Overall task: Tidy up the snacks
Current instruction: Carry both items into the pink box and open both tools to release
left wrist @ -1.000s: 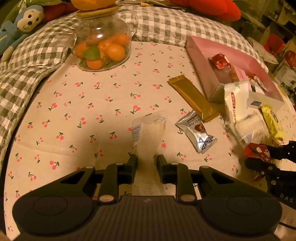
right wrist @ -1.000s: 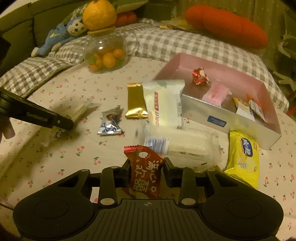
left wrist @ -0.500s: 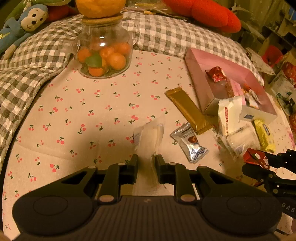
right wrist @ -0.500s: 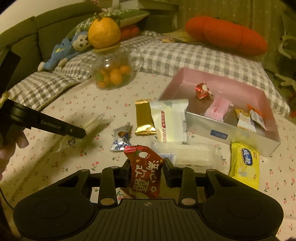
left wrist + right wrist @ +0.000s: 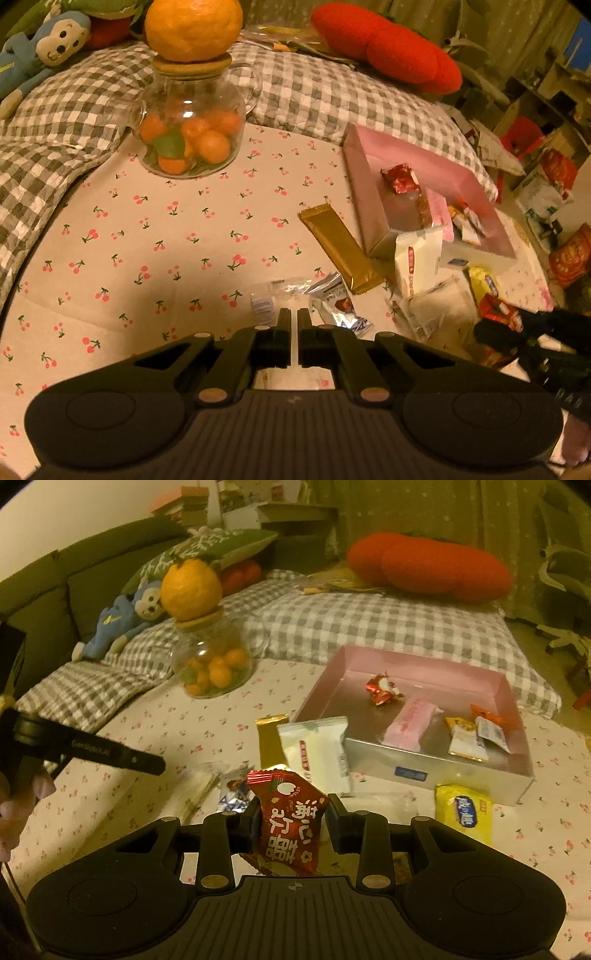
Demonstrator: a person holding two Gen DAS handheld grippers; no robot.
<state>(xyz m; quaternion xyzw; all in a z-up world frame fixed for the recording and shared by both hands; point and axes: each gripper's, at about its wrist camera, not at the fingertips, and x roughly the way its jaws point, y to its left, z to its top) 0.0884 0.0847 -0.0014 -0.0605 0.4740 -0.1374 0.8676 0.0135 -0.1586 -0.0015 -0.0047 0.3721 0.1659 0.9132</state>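
Note:
My left gripper (image 5: 294, 318) is shut on a clear plastic snack packet (image 5: 275, 293), held edge-on above the cherry-print cloth. My right gripper (image 5: 291, 812) is shut on a red snack packet (image 5: 288, 821) with white characters, lifted above the cloth. The pink box (image 5: 417, 760) stands ahead to the right and holds a red candy (image 5: 382, 688), a pink bar (image 5: 410, 723) and small sachets (image 5: 476, 734). On the cloth lie a gold bar (image 5: 340, 247), a white packet (image 5: 317, 753), a silver candy (image 5: 341, 306) and a yellow packet (image 5: 463, 812).
A glass jar of small oranges (image 5: 190, 142) with a big orange on its lid stands at the back left. Checked cushions (image 5: 369, 627), a blue monkey toy (image 5: 122, 624) and a red pillow (image 5: 428, 566) ring the cloth. A clear wafer pack (image 5: 437, 306) lies by the box.
My left gripper's jaws have closed on the clear packet and lifted it. My right gripper has risen with the red packet, toward the pink box.

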